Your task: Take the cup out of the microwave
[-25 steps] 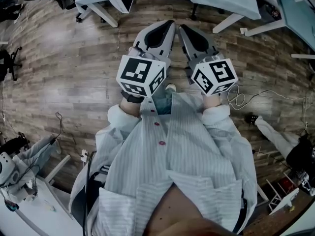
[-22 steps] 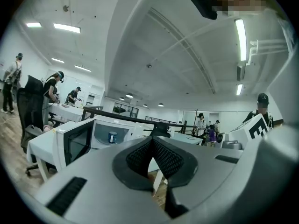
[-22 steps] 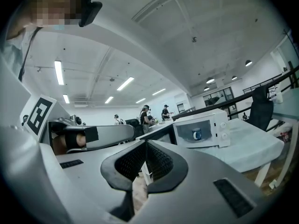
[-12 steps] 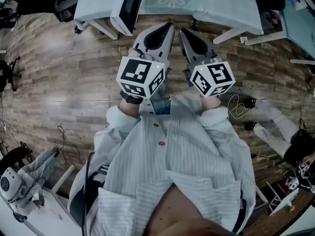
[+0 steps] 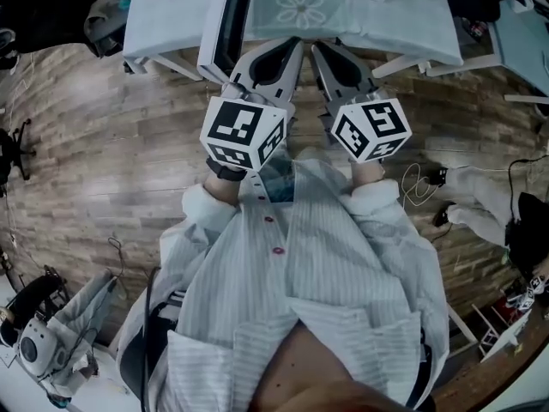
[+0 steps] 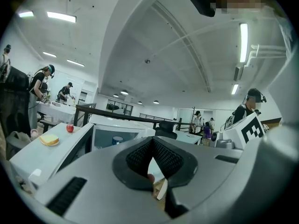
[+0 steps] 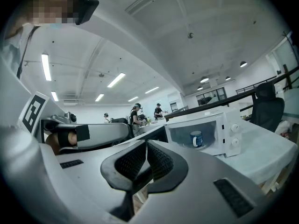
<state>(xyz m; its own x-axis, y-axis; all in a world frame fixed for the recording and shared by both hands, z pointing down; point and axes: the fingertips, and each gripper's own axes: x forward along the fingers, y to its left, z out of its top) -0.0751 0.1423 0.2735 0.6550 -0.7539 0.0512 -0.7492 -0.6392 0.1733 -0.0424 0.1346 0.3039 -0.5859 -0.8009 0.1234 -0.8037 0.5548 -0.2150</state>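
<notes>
1. Left hand-held gripper (image 5: 294,45): the 2 jaws are pressed together with nothing between them. In the left gripper view (image 6: 150,146) the ribbed black pads (image 6: 135,155) meet along their tips.
2. Right hand-held gripper (image 5: 319,48): the jaws are likewise pressed together and empty, as the right gripper view (image 7: 145,147) shows. It sits just beside the left hand-held gripper, and both point toward the bench (image 5: 163,11).
3. Each unit carries a white cube with black square markers, on the left (image 5: 244,131) and on the right (image 5: 371,130). A person in a pale striped shirt (image 5: 334,264) holds both units in front of the chest.
4. The white box-shaped microwave (image 7: 205,134) stands on the cloth-covered bench. Its dark-windowed door (image 5: 225,20) is swung open to the left.
5. The small blue cylindrical cup (image 7: 196,138) stands upright inside the microwave cavity and is also visible in the left gripper view (image 6: 117,139). Both hand-held grippers are well apart from it.
6. The 2 round control knobs (image 7: 235,135) sit on the right of the microwave front.
7. A small red round fruit (image 6: 70,128) and a yellow item on a plate (image 6: 49,139) lie on the bench left of the door.
</notes>
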